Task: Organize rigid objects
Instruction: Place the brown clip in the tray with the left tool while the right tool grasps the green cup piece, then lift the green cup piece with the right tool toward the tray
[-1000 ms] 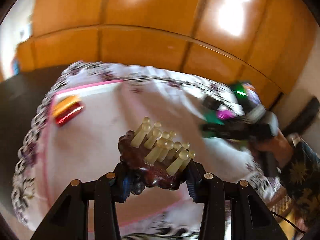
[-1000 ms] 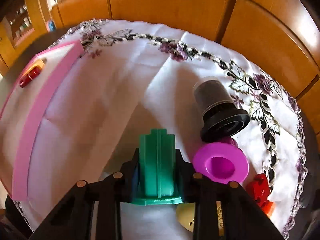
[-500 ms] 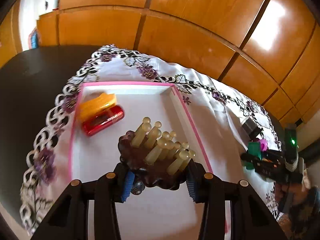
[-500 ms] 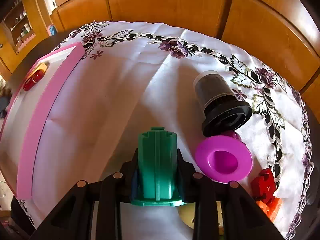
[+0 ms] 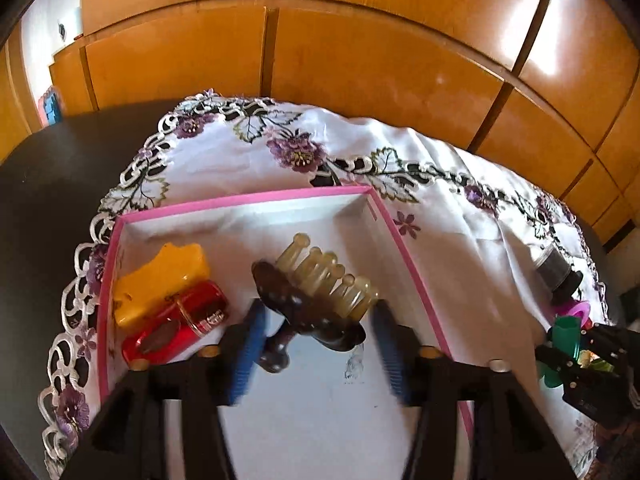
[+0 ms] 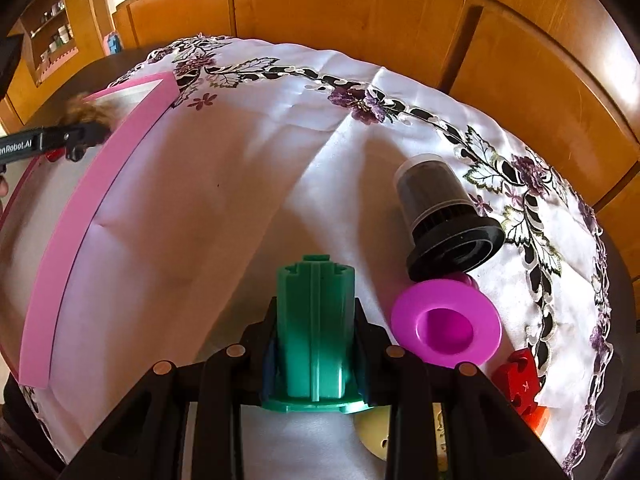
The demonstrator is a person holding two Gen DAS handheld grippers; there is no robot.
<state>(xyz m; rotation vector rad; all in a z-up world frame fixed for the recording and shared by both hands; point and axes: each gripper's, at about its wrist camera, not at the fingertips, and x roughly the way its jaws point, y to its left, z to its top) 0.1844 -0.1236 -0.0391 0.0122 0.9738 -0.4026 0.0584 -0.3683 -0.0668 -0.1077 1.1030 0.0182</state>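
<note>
Two grippers are at work, each on a rigid piece. The left gripper (image 5: 316, 356) has just been opening above the pink-rimmed tray (image 5: 404, 248); its blue pads (image 5: 248, 344) now stand clear of the brush (image 5: 316, 300), a dark wooden massage comb with pale rounded pegs, which sits between them over the tray floor, beside the yellow block (image 5: 160, 280) and the red case (image 5: 176, 326). Whether the brush already rests on the floor I cannot tell.

The right gripper (image 6: 316, 344) is clamped on the green spool (image 6: 316, 332), holding its ribbed barrel just above the flange, over the tablecloth (image 6: 200, 208) and well apart from the tray (image 6: 80, 200).

By my judgement the spool is light, stiff moulded plastic (hollow, by the look of its slotted top), smooth enough to slip if pinched loosely, so the flats between the ribs are the sound place to hold. The brush looks denser, and its lumpy wooden body takes a pinch better than the pegs, which could flex or snag. Near the spool lie a black filter cup (image 6: 444, 216), a magenta spool (image 6: 446, 328) and a red puzzle piece (image 6: 518, 384), all hard and likely easy to pinch.
</note>
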